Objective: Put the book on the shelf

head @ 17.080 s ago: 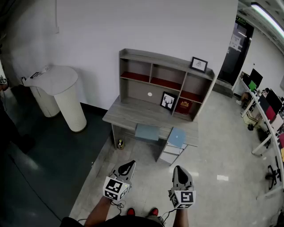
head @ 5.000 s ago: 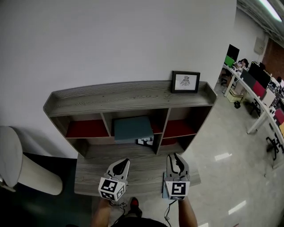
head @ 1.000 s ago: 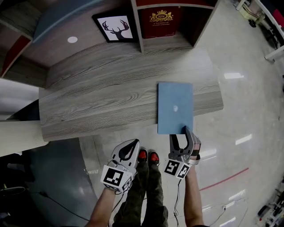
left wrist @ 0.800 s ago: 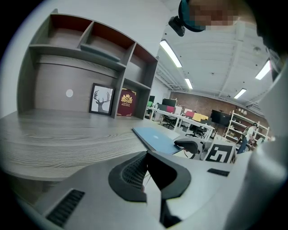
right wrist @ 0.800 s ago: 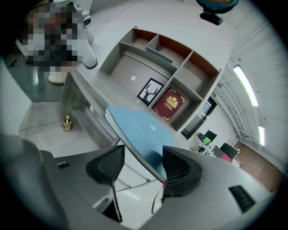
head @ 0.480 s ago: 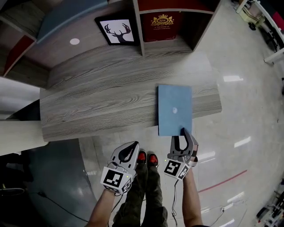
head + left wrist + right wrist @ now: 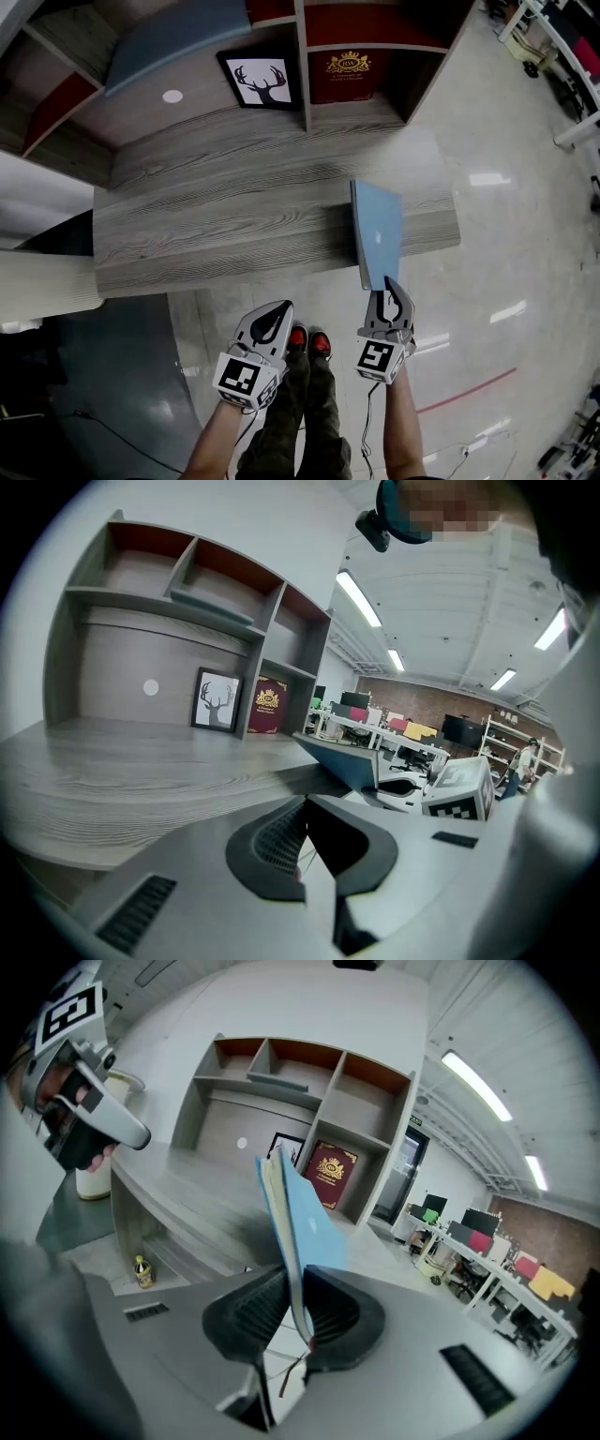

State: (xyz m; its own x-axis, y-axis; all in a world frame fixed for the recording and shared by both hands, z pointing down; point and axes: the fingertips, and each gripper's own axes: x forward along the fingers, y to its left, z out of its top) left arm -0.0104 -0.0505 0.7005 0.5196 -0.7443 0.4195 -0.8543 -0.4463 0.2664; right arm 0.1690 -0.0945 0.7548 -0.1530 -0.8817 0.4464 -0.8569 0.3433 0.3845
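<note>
A thin light-blue book point(image 7: 380, 239) stands tilted up on its edge over the right end of the grey wooden desk point(image 7: 216, 225). My right gripper point(image 7: 387, 284) has the book's near edge between its jaws, which are closing, and both pads press on the book point(image 7: 300, 1222). The right gripper point(image 7: 292, 1307) holds it upright in front of the shelf unit point(image 7: 300, 1110). My left gripper point(image 7: 272, 314) hangs shut and empty in front of the desk's near edge, left of the book point(image 7: 347, 761).
The shelf unit point(image 7: 305, 56) stands at the back of the desk with a deer picture point(image 7: 261, 82), a red box point(image 7: 349, 64) and another blue book point(image 7: 173, 37) in it. A small bottle point(image 7: 142, 1271) stands on the floor under the desk.
The book lay flat on the desk; now its near edge is pinched by the right jaws and it is tipped up on edge. The left gripper stayed put.
</note>
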